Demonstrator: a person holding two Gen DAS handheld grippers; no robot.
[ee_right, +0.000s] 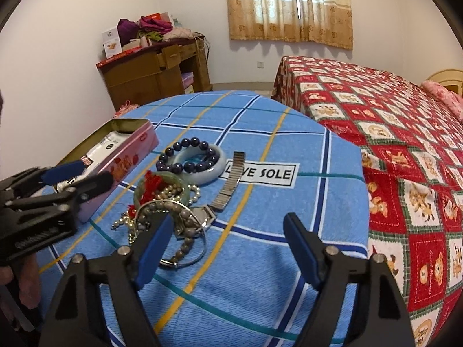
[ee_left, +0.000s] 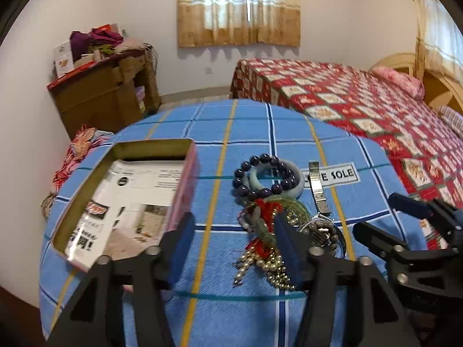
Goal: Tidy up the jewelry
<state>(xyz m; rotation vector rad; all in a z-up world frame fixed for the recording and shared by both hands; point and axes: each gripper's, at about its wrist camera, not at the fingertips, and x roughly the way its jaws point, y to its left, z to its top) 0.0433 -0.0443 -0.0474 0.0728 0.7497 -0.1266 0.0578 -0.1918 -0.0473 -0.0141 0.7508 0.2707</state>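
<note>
A pile of jewelry lies on the blue checked cloth (ee_left: 225,133): a dark bead bracelet (ee_left: 262,160) over a pale jade bangle (ee_left: 292,186), a watch with a metal strap (ee_left: 317,186), a red-tasselled pearl piece (ee_left: 260,248) and a grey bead bracelet (ee_right: 185,222). An open pink tin (ee_left: 185,179) lined with paper stands to the left. My left gripper (ee_left: 234,248) is open, just short of the pile. My right gripper (ee_right: 225,248) is open and empty, right of the pile.
The cloth covers a small round-edged table (ee_right: 332,231). A bed with a red patterned quilt (ee_right: 405,144) is to the right. A wooden cabinet (ee_left: 107,92) with clothes and boxes stands at the far wall.
</note>
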